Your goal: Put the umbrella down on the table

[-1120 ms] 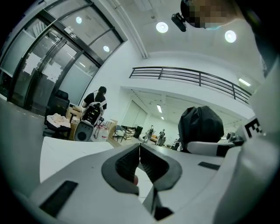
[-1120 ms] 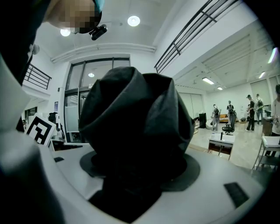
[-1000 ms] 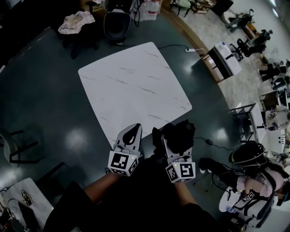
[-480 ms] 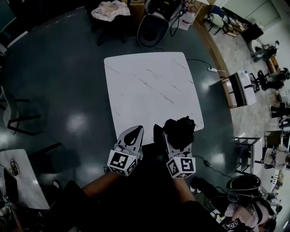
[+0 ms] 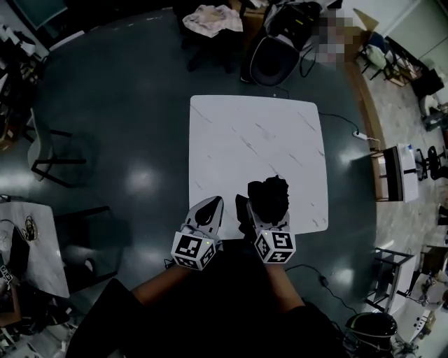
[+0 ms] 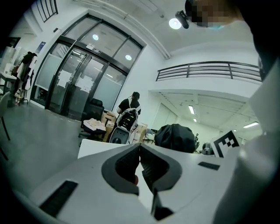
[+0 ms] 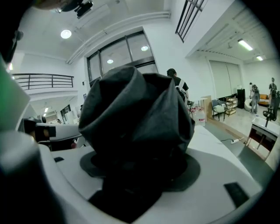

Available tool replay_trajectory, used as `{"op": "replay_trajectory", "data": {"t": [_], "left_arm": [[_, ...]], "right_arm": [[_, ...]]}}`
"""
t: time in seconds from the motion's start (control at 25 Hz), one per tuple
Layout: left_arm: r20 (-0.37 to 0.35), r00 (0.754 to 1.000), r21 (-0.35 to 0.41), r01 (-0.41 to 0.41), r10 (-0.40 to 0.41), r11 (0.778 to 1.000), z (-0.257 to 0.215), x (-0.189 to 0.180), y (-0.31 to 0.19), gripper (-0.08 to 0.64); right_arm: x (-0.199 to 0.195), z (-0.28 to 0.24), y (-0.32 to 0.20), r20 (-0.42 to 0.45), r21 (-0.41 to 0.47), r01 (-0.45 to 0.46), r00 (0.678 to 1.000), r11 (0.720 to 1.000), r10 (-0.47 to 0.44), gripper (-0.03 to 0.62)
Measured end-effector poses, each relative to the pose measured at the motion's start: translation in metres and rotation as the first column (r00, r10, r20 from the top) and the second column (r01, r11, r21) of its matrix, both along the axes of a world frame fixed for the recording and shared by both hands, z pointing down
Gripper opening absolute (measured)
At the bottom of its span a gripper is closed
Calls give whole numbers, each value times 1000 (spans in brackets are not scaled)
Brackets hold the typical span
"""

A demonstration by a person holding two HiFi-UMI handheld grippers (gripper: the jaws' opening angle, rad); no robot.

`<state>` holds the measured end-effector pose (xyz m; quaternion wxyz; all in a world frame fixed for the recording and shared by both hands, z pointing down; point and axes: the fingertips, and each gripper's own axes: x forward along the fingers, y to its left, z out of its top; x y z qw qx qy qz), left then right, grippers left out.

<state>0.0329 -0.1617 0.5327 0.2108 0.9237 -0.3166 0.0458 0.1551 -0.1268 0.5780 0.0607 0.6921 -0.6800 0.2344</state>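
A folded black umbrella point(image 5: 268, 197) is bundled between the jaws of my right gripper point(image 5: 264, 210), which is shut on it just over the near edge of the white marble table point(image 5: 238, 140). From the right gripper view the umbrella point(image 7: 135, 118) fills the middle and hides the fingertips. My left gripper point(image 5: 208, 210) hovers beside it at the table's near edge, jaws shut with nothing between them. In the left gripper view the closed pads point(image 6: 139, 164) meet, and the umbrella point(image 6: 175, 138) shows to the right.
Dark chairs point(image 5: 52, 150) stand on the grey floor to the left. A black office chair point(image 5: 269, 59) and a cloth-covered seat point(image 5: 213, 19) sit beyond the table's far edge. A power strip point(image 5: 364, 136) lies on the floor at the right. A person point(image 6: 130, 103) stands far off.
Both grippers have moved forward over the table's near edge, the right one carrying the umbrella. The table now appears squarer and closer under the grippers.
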Motion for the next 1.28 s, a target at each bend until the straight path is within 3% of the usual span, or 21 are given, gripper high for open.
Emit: {"op": "replay_trajectory", "data": {"t": [0.28, 0.48, 0.64, 1.04, 1.28], "left_arm": [[62, 998, -47, 35, -32, 998, 15, 24, -17, 17], [92, 994, -18, 66, -64, 998, 17, 47, -29, 17], [122, 987, -8, 102, -100, 995, 24, 56, -39, 17], [202, 958, -16, 211, -203, 977, 39, 50, -53, 17], [210, 929, -25, 317, -305, 948, 41, 29, -53, 17]], "right_arm": [[18, 51, -40, 74, -110, 95, 993, 989, -88, 325], [33, 104, -51, 149, -215, 159, 980, 964, -129, 327], [38, 141, -57, 154, -280, 208, 973, 937, -170, 327], [19, 212, -82, 250, -419, 264, 953, 869, -169, 328], [16, 251, -90, 241, -540, 261, 959, 800, -150, 331]]}}
